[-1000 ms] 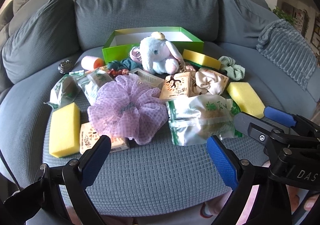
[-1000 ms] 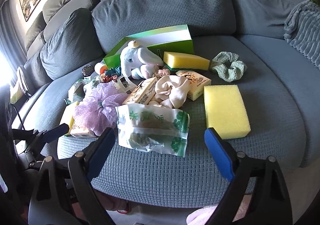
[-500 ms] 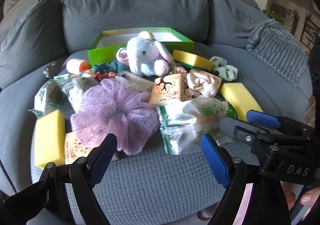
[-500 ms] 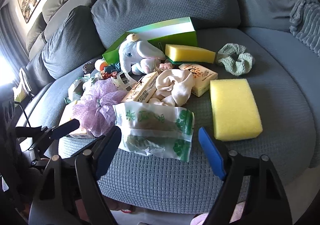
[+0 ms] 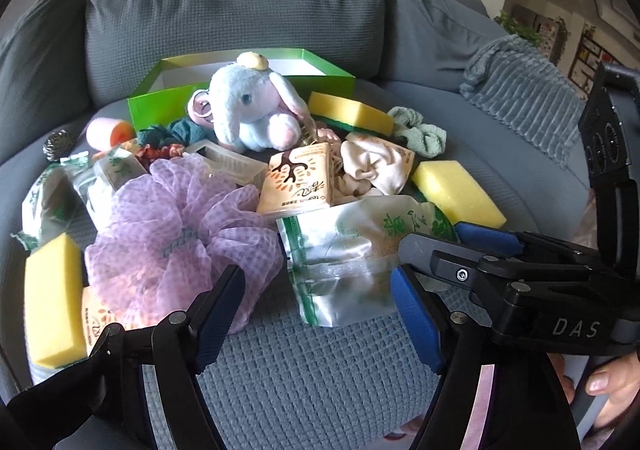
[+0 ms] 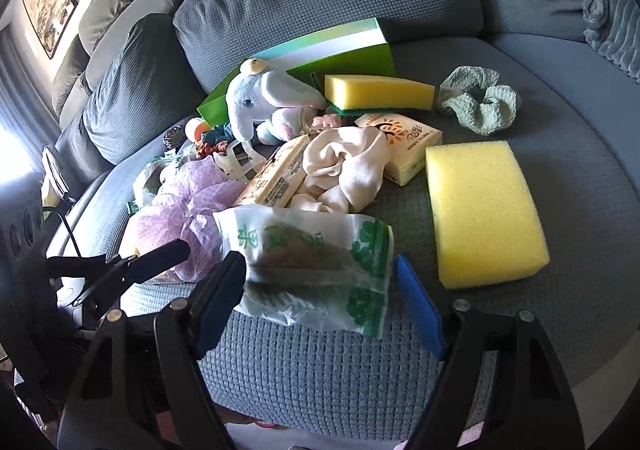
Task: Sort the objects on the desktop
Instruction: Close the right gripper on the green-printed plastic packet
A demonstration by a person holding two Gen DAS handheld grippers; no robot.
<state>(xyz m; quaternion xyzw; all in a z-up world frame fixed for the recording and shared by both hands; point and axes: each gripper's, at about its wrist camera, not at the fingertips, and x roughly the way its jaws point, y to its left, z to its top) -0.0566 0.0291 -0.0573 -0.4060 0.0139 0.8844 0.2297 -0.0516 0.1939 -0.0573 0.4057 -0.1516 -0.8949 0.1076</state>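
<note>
A pile of objects lies on a grey sofa seat. A green-and-white snack bag (image 5: pixel 344 250) (image 6: pixel 312 250) lies nearest. My right gripper (image 6: pixel 320 260) is open and closing, with the bag's near end between its fingers; the pads do not press it. My left gripper (image 5: pixel 316 274) is open and closing just short of the bag and a purple mesh puff (image 5: pixel 180 234) (image 6: pixel 180 217), holding nothing. Behind them sit a blue plush elephant (image 5: pixel 248 109) (image 6: pixel 256 101) and an open green box (image 5: pixel 240 101) (image 6: pixel 340 61). The right gripper (image 5: pixel 432 236) reaches over the bag's right end.
Three yellow sponges (image 5: pixel 456 193) (image 5: pixel 52 302) (image 5: pixel 348 109), tissue packs (image 5: pixel 300 181), a cream scrunchie (image 5: pixel 372 165) and a green scrunchie (image 5: pixel 420 129) lie around. The big sponge (image 6: pixel 484 209) is right of the bag. Sofa cushions wall in the back. A hand (image 5: pixel 608 382) holds the right gripper.
Both grippers have come lower and closer to the pile, and their jaws have narrowed. The snack bag now sits between the right gripper's fingers.
</note>
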